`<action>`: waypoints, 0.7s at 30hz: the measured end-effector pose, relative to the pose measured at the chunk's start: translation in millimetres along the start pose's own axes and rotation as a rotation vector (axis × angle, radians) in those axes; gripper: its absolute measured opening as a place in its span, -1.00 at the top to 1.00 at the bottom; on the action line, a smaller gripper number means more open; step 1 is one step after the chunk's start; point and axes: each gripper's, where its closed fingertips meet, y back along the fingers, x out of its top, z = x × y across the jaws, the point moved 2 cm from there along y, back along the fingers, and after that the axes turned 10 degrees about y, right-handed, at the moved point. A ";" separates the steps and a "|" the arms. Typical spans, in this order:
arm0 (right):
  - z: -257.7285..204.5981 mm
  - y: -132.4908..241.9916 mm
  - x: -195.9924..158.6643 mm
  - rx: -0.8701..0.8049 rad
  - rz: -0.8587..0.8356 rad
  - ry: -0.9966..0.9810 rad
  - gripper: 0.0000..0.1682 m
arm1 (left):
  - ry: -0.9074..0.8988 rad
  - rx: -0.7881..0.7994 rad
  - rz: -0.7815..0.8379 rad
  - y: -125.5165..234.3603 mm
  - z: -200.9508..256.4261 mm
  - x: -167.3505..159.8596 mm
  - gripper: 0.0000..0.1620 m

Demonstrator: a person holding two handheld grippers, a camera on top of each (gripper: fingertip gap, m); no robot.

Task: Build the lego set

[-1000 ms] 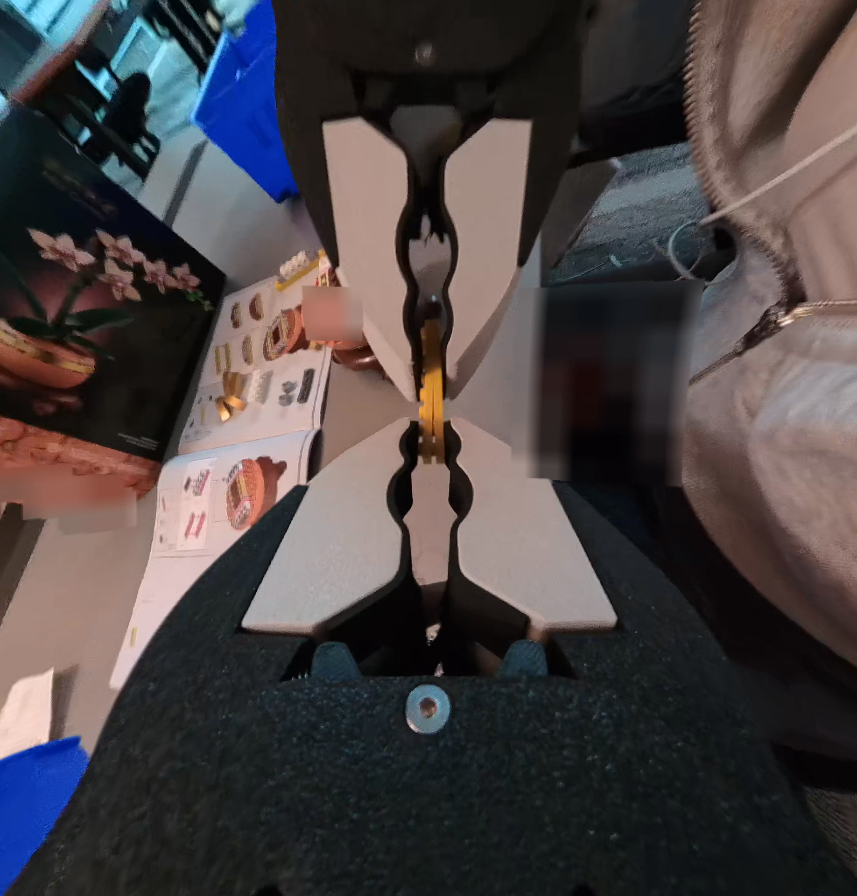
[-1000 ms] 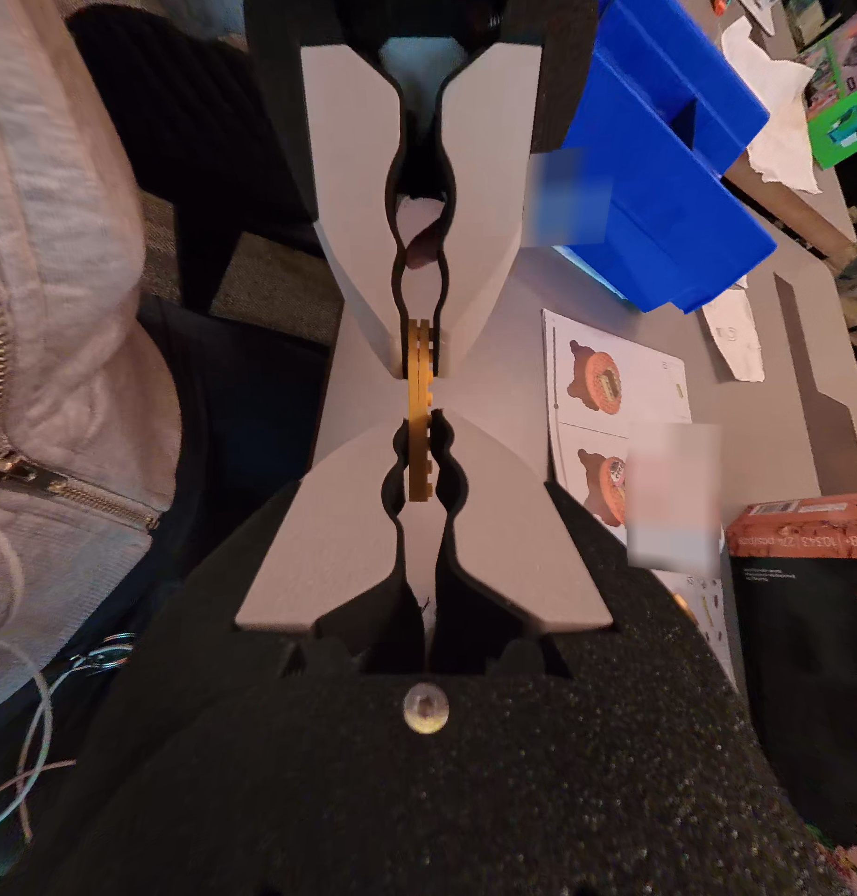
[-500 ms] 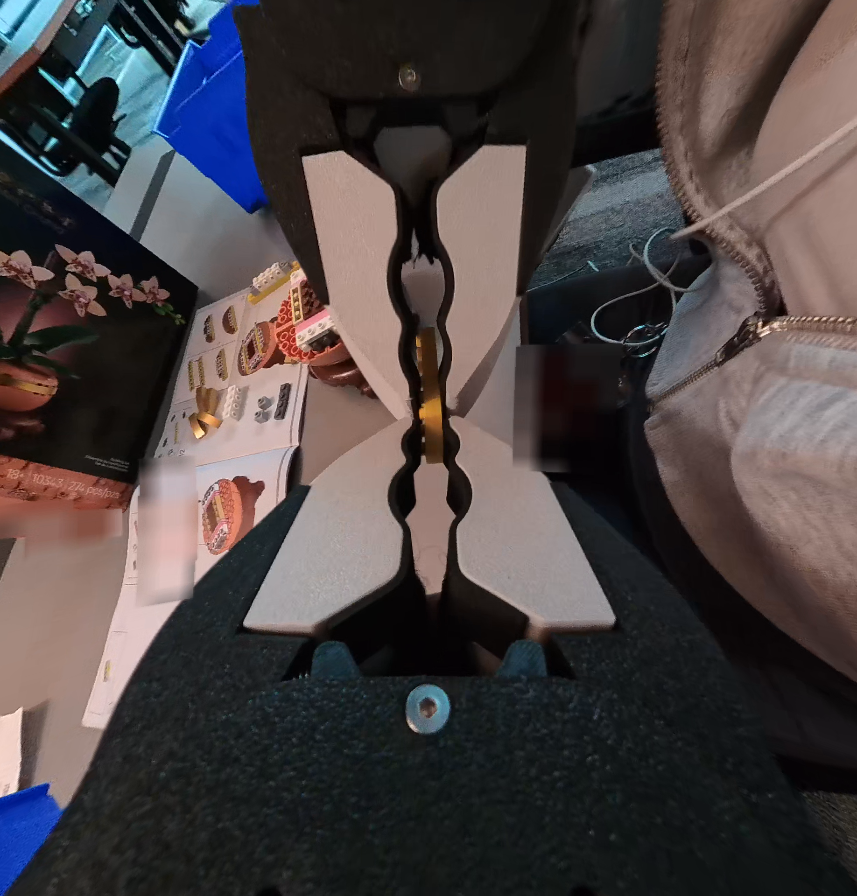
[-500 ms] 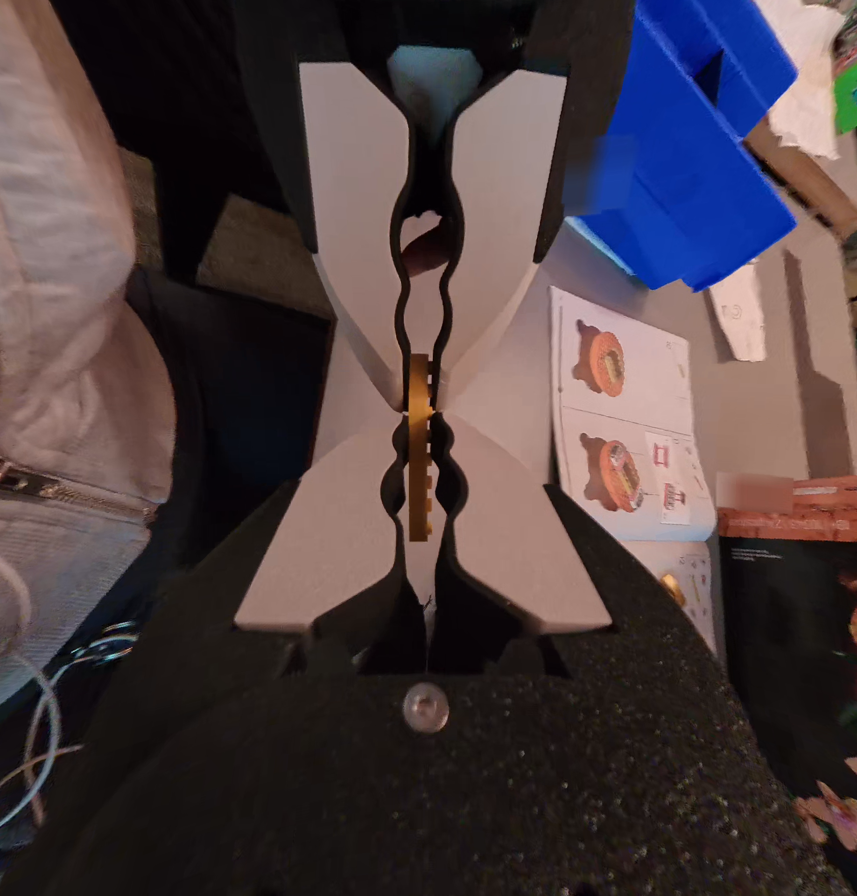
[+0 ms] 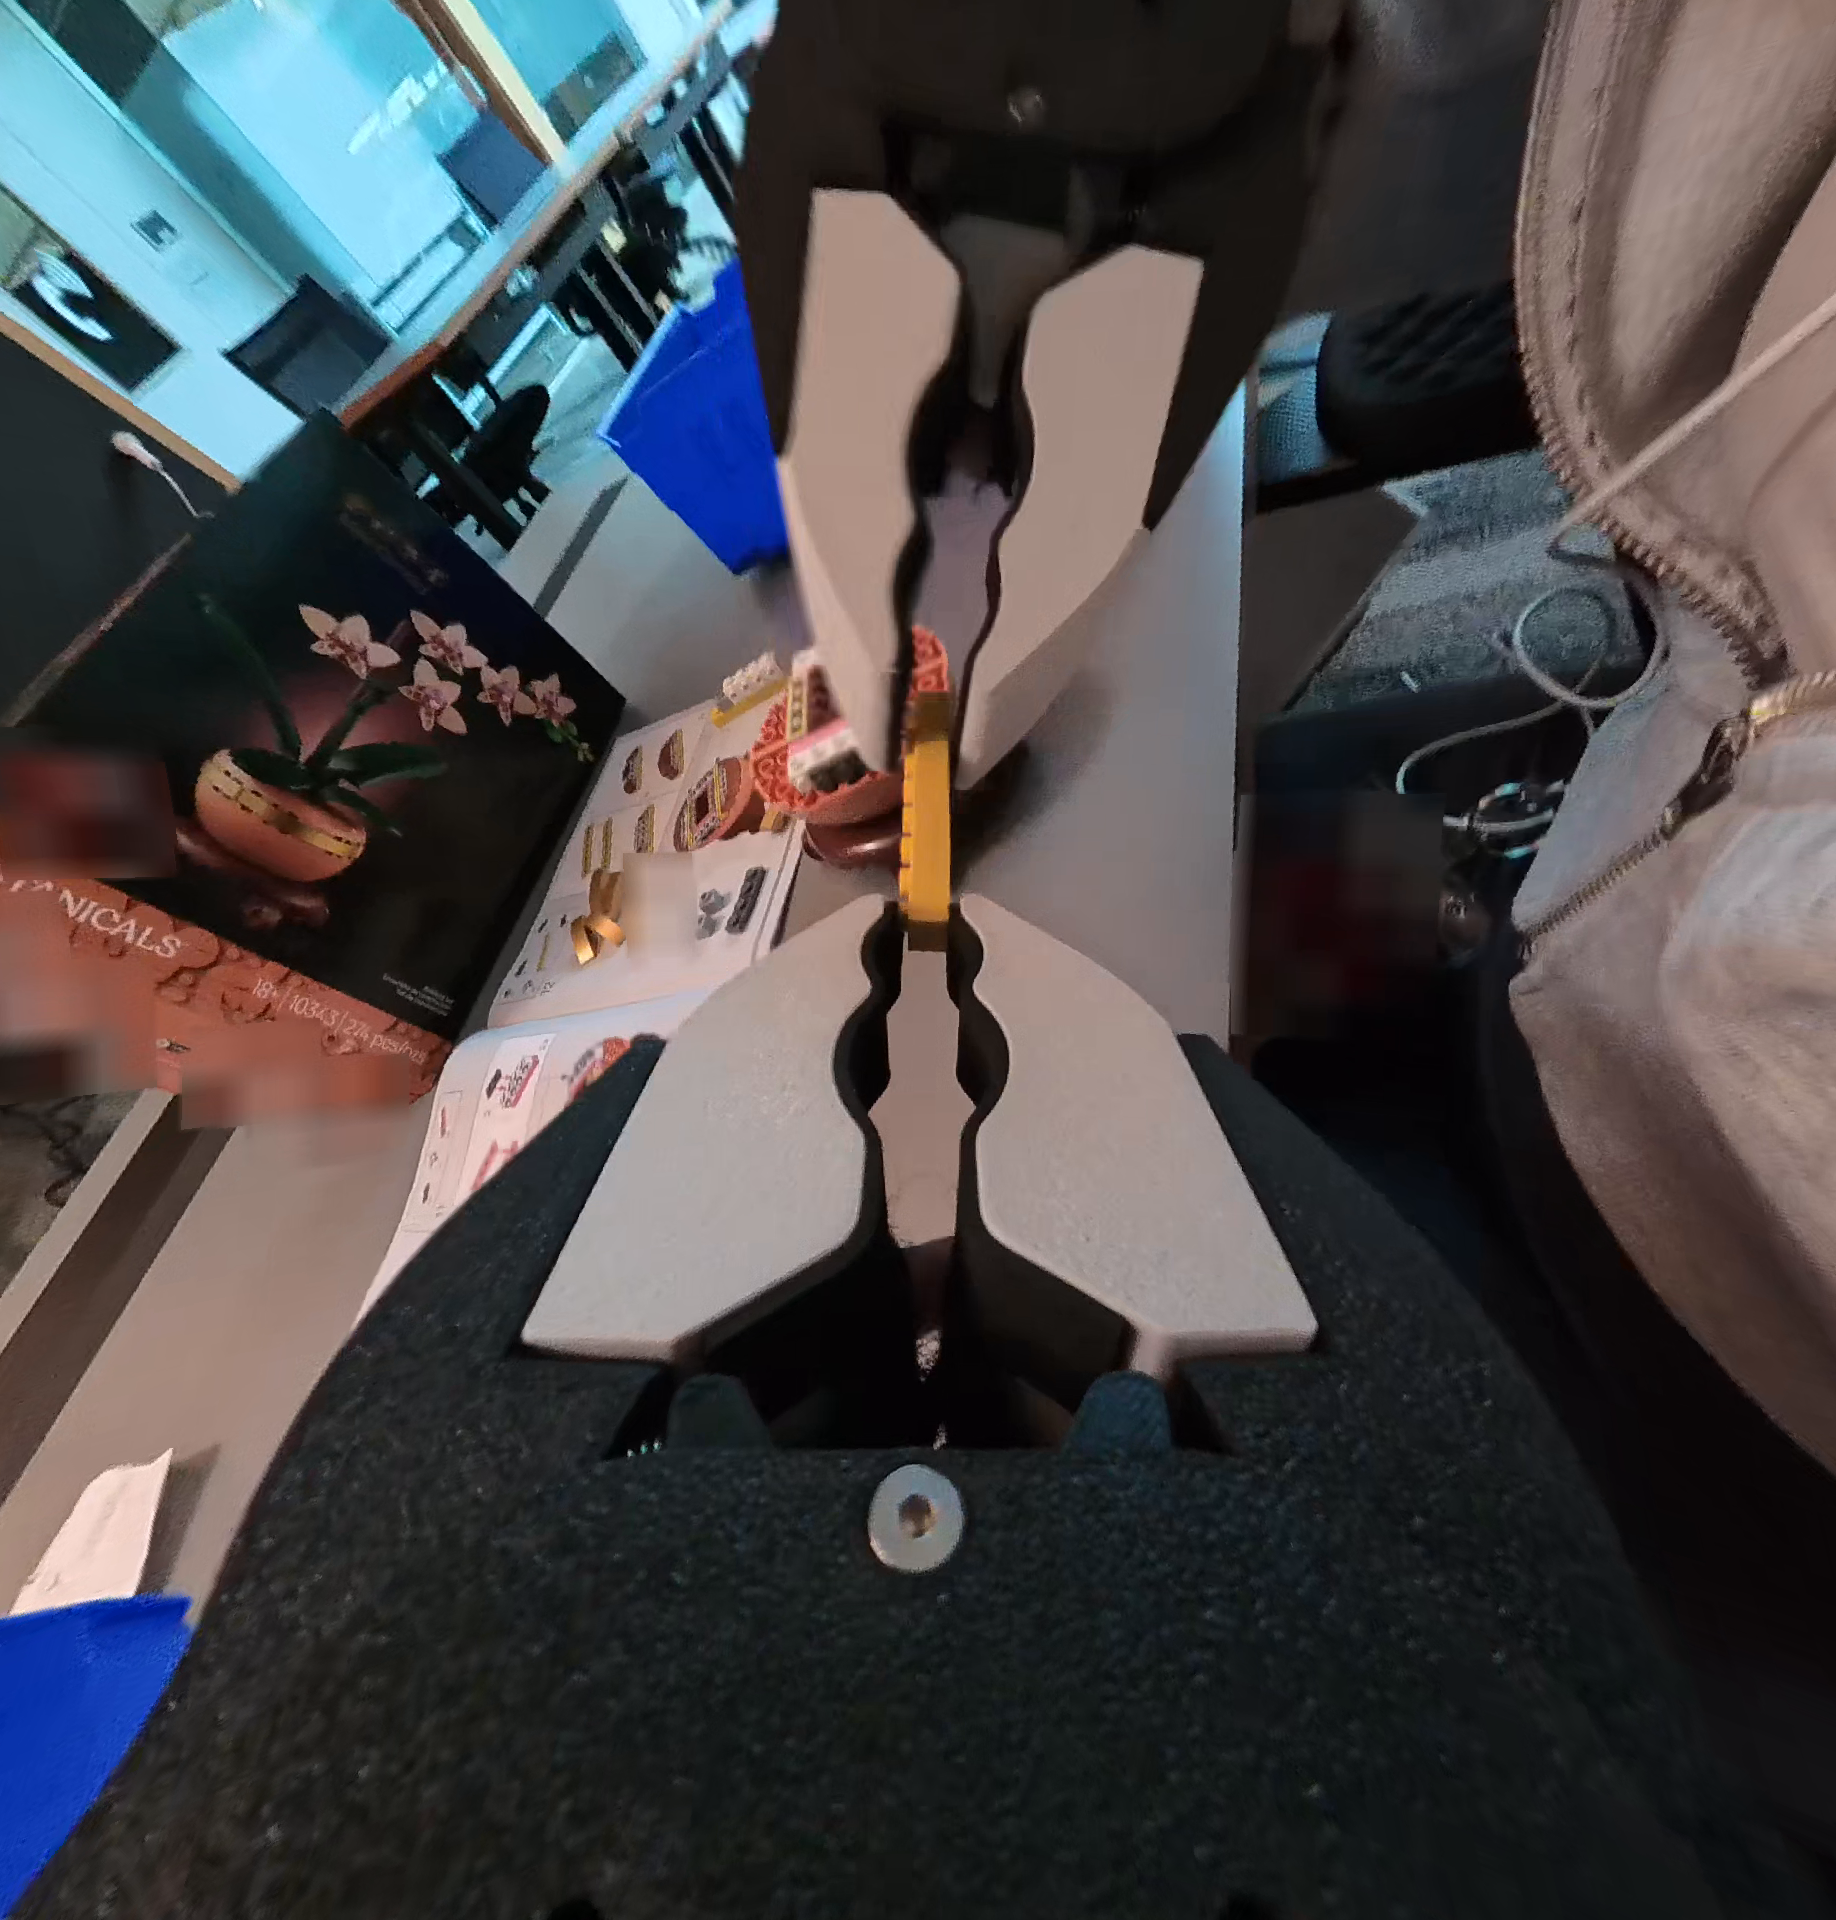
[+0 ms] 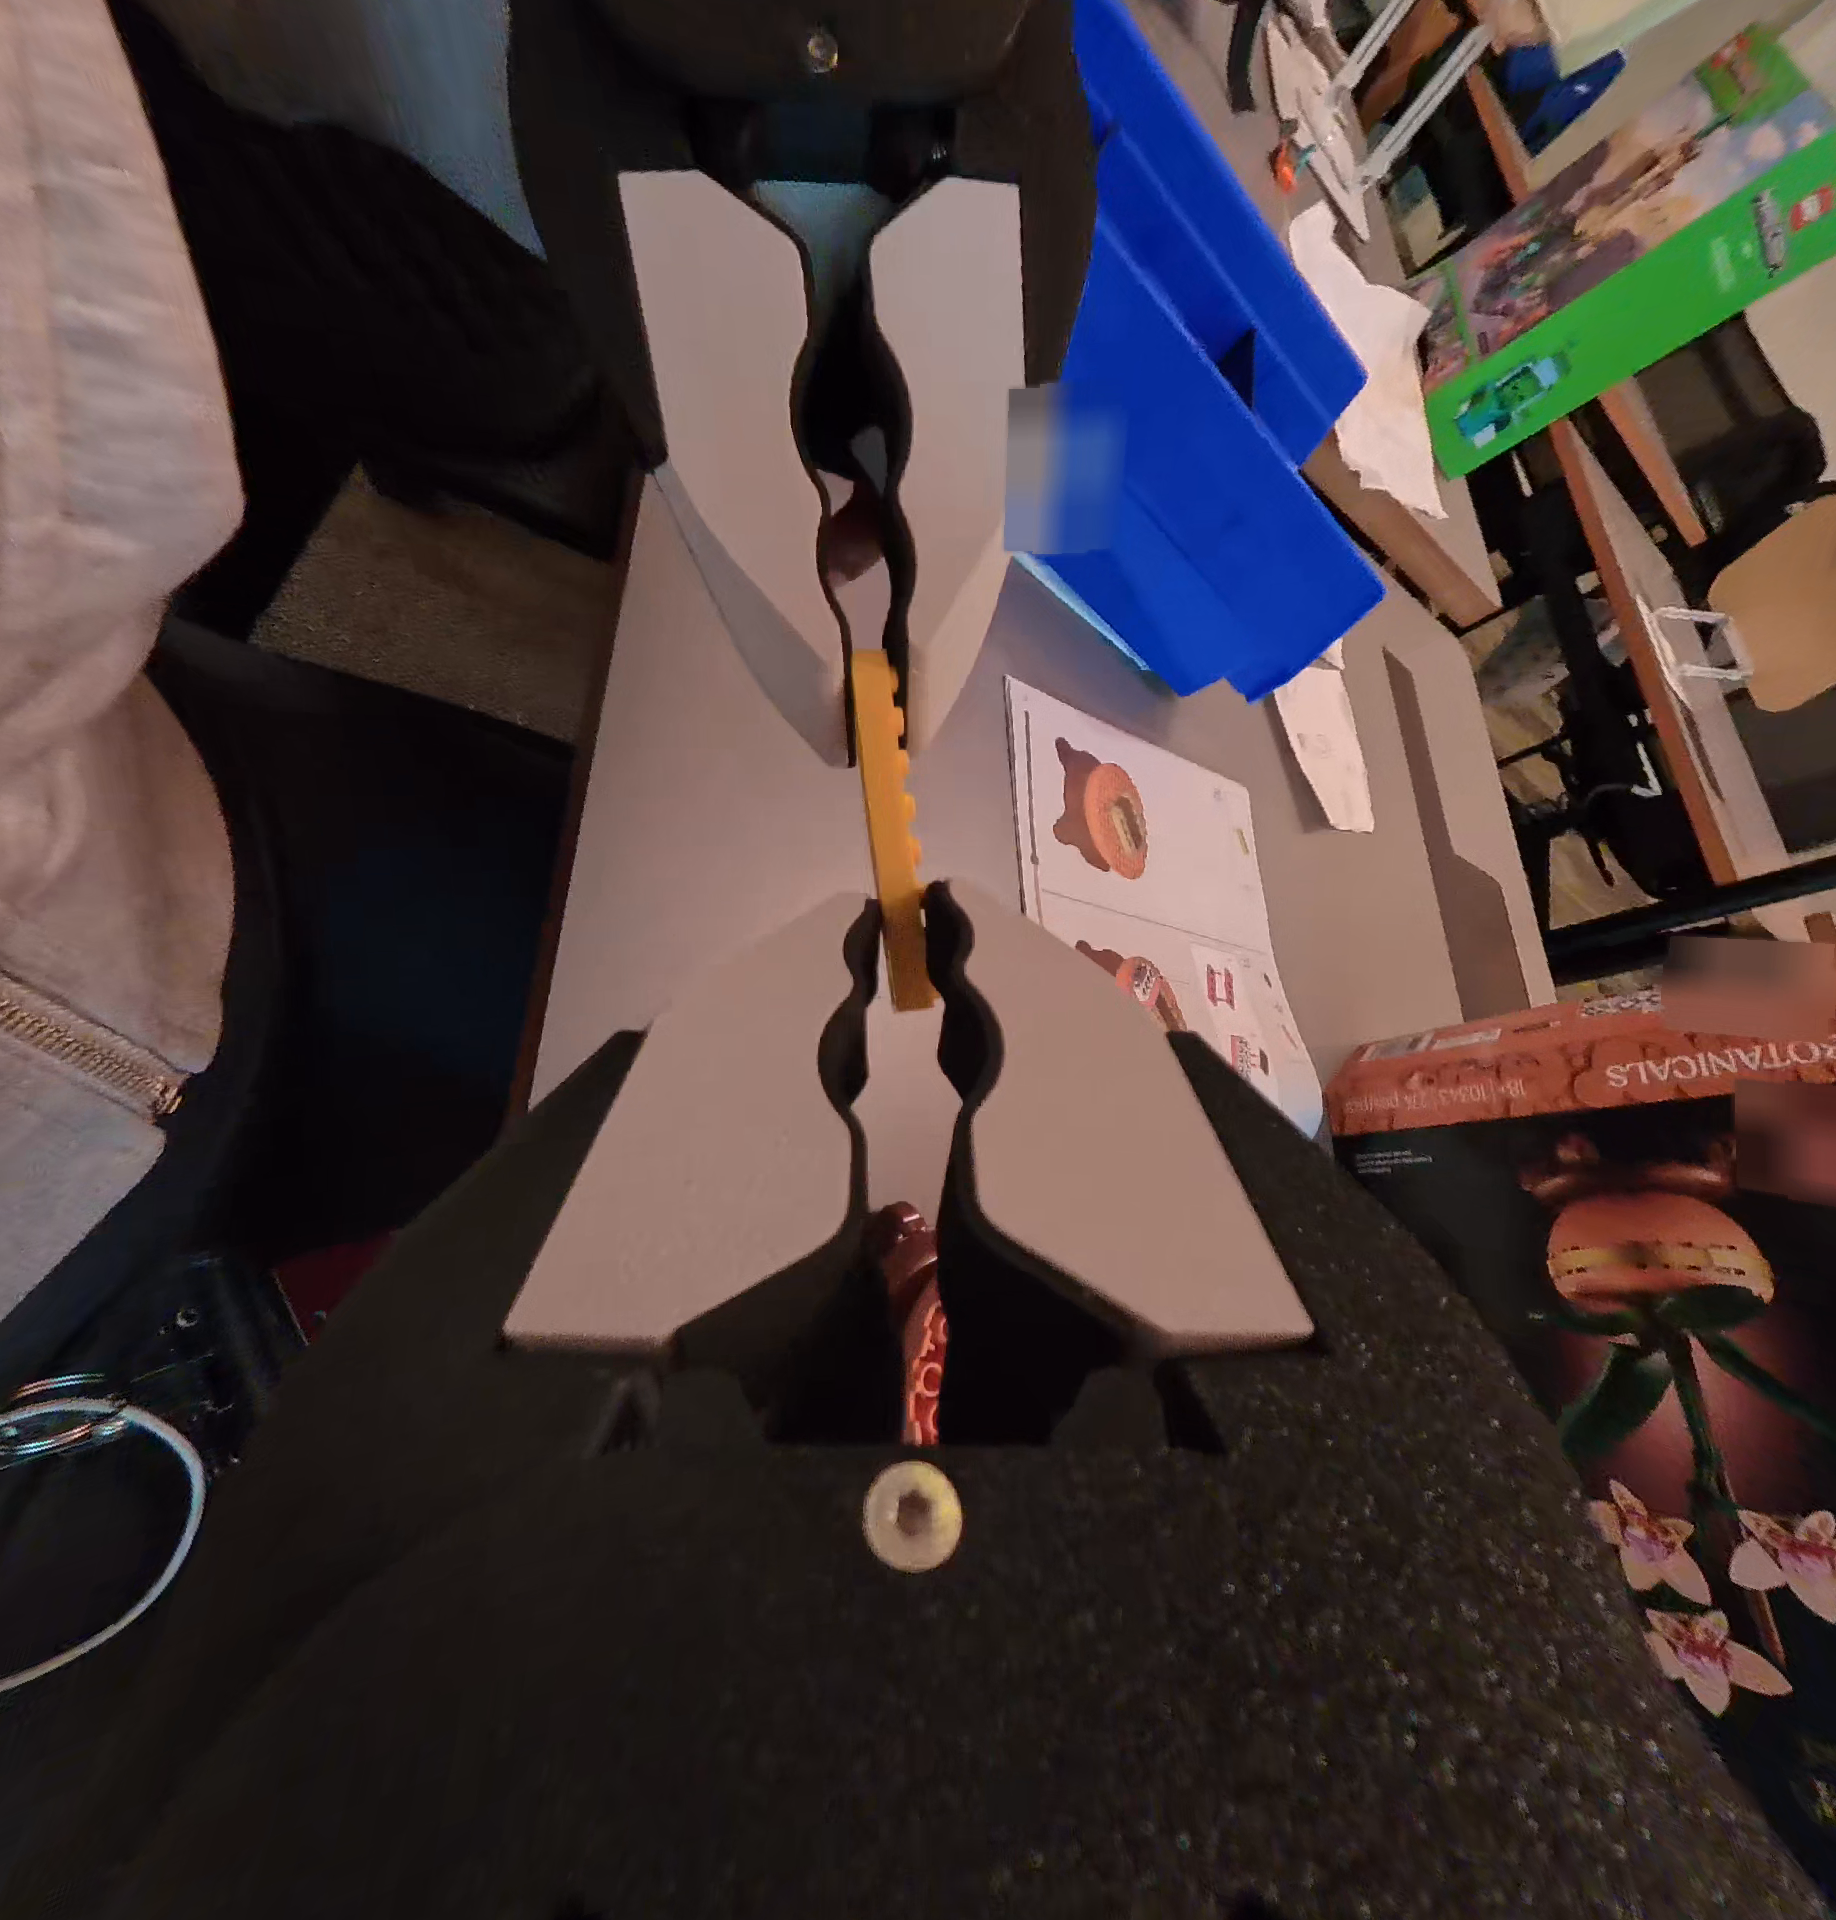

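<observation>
While facing tip to tip, left claw [image 5: 924, 914] and right claw [image 6: 898, 914] both clamp yellow plate [image 5: 924, 821].

The orchid box [image 5: 301, 790] bears printed writing and numbers (its terracotta band).

Yellow studded plate [image 5: 924, 821]; pale grey tongs [image 5: 922, 914]; blue bins [image 6: 1205, 416]; black box [image 5: 301, 748] with pink-white orchids; grey surface [image 5: 1153, 831].

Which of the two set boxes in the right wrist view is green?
The far box on the back table; the near box is dark, picturing orchids.
</observation>
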 end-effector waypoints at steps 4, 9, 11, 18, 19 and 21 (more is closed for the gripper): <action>7.2 3.7 -1.0 -0.082 -0.024 0.056 0.92 | 0.084 -0.001 0.047 -2.0 -5.0 6.7 0.90; 31.3 20.0 11.8 -0.408 -0.052 0.358 0.92 | 0.737 -0.200 0.303 -8.1 -13.6 29.7 -0.01; 32.4 18.4 12.3 -0.465 -0.104 0.466 0.91 | 0.934 -0.304 0.431 -8.8 -19.0 42.9 0.10; 34.0 18.1 3.1 -0.499 -0.146 0.467 0.91 | 0.711 -0.140 0.406 -16.9 -26.6 33.4 0.81; 34.9 18.7 3.2 -0.506 -0.137 0.460 0.91 | 0.679 -0.144 0.381 -18.2 -24.3 32.1 0.80; 37.2 19.2 2.6 -0.522 -0.136 0.455 0.91 | 0.648 -0.143 0.340 -22.1 -22.9 28.5 0.69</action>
